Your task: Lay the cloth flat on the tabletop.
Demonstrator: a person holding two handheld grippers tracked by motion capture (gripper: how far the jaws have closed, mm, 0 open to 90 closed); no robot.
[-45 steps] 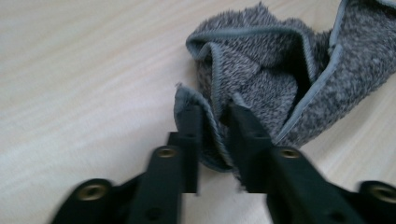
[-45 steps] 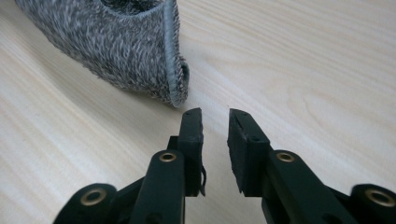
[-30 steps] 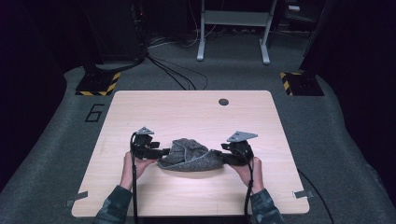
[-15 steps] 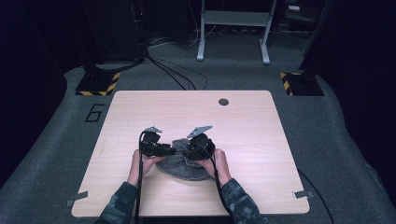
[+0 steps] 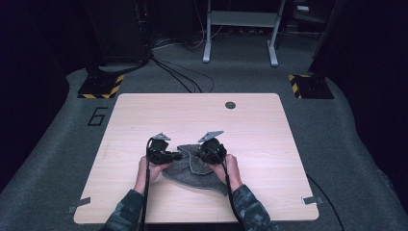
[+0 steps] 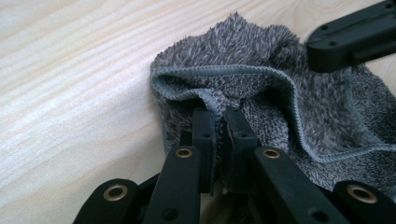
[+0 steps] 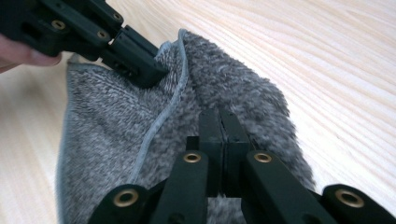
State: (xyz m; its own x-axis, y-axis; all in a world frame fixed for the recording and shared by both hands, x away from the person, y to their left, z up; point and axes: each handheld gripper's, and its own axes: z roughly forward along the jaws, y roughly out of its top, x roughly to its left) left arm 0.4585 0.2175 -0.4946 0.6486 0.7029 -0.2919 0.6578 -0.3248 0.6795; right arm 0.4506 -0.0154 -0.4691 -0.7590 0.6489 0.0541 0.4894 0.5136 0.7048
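While the grey fleece cloth (image 5: 192, 166) lies crumpled on the near middle of the wooden table (image 5: 269, 144), both grippers meet over it. At the left, the left gripper (image 5: 176, 155) has just been closing and now pinches the cloth's stitched hem (image 6: 210, 100) between its jaws, as the left gripper view shows. To its right, close by, the right gripper (image 5: 201, 155) has likewise just been closing; its jaws stand nearly together, clamped on a raised fold of the pile (image 7: 243, 100).
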